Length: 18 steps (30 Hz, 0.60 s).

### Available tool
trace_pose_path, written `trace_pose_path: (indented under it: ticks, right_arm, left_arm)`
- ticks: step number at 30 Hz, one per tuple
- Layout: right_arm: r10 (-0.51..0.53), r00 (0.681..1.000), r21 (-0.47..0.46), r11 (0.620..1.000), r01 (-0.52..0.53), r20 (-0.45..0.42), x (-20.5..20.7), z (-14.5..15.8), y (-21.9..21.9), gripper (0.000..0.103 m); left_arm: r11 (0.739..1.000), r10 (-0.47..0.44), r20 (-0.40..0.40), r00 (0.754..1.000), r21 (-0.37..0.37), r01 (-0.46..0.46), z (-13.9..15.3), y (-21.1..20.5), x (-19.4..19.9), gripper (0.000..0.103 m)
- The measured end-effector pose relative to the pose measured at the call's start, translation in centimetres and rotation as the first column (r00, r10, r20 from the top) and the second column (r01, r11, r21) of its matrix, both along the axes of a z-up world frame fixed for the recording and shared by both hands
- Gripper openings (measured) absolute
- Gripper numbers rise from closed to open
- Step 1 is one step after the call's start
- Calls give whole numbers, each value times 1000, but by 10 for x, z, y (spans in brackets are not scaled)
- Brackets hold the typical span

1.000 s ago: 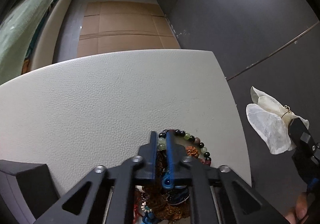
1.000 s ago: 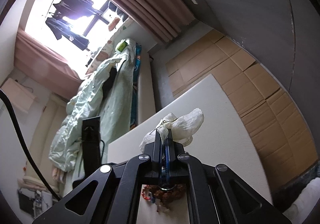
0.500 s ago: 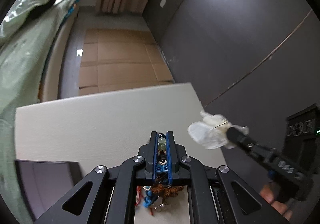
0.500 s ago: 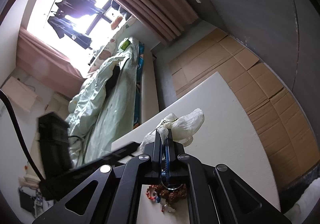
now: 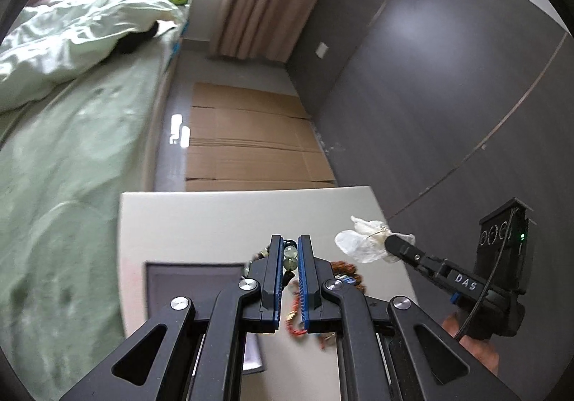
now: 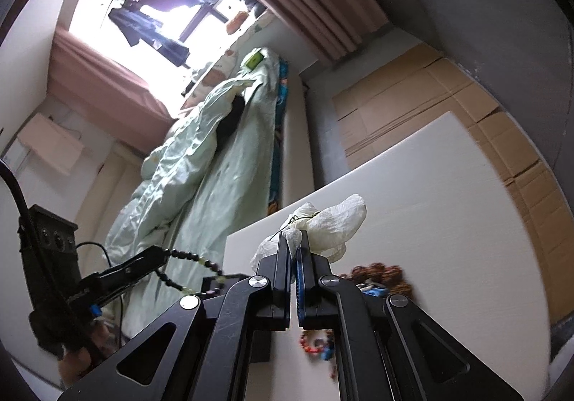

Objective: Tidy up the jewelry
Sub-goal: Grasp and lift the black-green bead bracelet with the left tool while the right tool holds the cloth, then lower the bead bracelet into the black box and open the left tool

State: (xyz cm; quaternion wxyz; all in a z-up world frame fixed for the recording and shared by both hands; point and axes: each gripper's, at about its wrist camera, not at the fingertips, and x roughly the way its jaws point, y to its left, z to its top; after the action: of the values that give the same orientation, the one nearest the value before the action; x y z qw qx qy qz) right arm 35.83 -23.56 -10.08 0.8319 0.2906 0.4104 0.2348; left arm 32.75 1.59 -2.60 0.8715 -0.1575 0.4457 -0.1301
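My left gripper (image 5: 290, 250) is shut on a beaded bracelet (image 5: 290, 254) of dark and pale green beads, held up above the white table (image 5: 215, 221). In the right wrist view the bracelet (image 6: 193, 261) hangs from the left gripper (image 6: 158, 254). My right gripper (image 6: 295, 239) is shut on a white drawstring pouch (image 6: 333, 221), also lifted; the pouch shows in the left wrist view (image 5: 362, 239). A pile of jewelry (image 6: 376, 275) with brown, red and blue beads lies on the table below both grippers. A dark grey jewelry box (image 5: 193, 279) stands at the left.
A bed with a green quilt (image 5: 71, 114) runs along the table's left side. Flattened cardboard (image 5: 244, 142) covers the floor beyond the table. A dark grey wall (image 5: 430, 96) is on the right.
My left gripper has lifted the beaded bracelet up off the pile and tilted up. My right gripper has come in beside it with the pouch still held.
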Motion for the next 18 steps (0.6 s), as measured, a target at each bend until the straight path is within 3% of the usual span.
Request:
trace_pose_path:
  ticks: [8, 12, 14, 16, 18]
  right_arm:
    - [78, 997, -13, 997, -78, -5, -2, -2, 44, 4]
    - [122, 993, -24, 992, -122, -3, -5, -1, 68, 4]
    - [148, 989, -31, 989, -148, -3, -8, -2, 79, 4]
    - [179, 984, -40, 983, -179, -4, -10, -3, 92, 4]
    - [205, 979, -49, 978, -205, -7, -13, -4, 103, 4]
  left_arm:
    - [996, 71, -42, 997, -49, -73, -22, 38, -16, 8]
    - [994, 108, -86, 990, -18, -110, -41, 47, -26, 12]
    - [990, 127, -113, 985, -43, -133, -49, 57, -31, 22]
    - [985, 157, -114, 981, -55, -164, -53, 66, -40, 50]
    - [978, 194, -98, 976, -57, -201, -52, 77, -51, 62]
